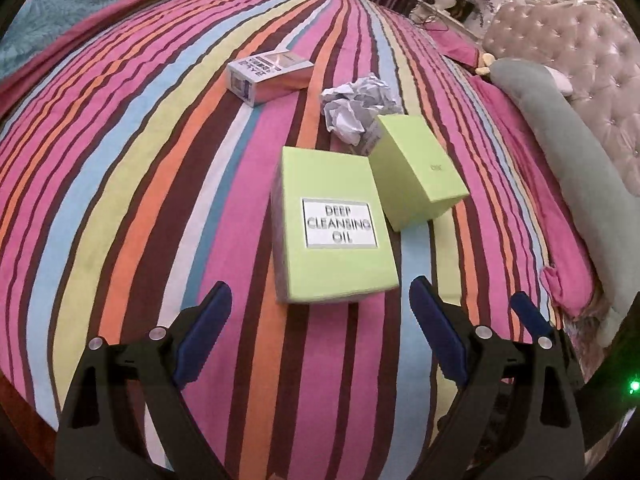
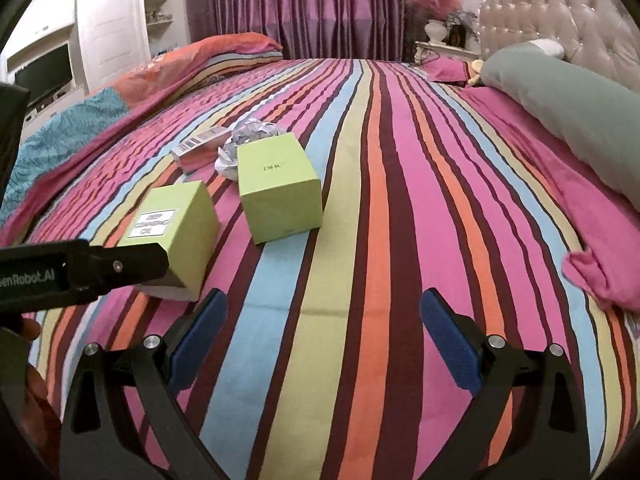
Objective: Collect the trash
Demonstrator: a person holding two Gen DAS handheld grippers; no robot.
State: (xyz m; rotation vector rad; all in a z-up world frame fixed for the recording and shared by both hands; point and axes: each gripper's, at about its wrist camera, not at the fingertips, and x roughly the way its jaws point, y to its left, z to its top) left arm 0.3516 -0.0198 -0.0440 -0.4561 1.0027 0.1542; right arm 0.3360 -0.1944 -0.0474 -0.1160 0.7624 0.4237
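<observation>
On the striped bedspread (image 1: 120, 184) lie a green box labelled "Deep Cleansing Oil" (image 1: 332, 224), a second green box (image 1: 416, 172) beside it, a crumpled white paper ball (image 1: 356, 106) behind them and a small silver-pink carton (image 1: 268, 74) farther back. My left gripper (image 1: 320, 312) is open, its fingertips just short of the labelled box. My right gripper (image 2: 322, 320) is open and empty over bare bedspread, right of both green boxes: the labelled one (image 2: 176, 224) and the second one (image 2: 280, 184). The left gripper's body (image 2: 80, 268) shows in the right wrist view.
A grey-green bolster pillow (image 2: 568, 108) and a pink sheet edge (image 2: 600, 264) lie along the tufted headboard (image 2: 560, 12) at right. A folded duvet (image 2: 120, 92) lies at left. Purple curtains (image 2: 296, 4) and a nightstand (image 2: 444, 48) stand behind the bed.
</observation>
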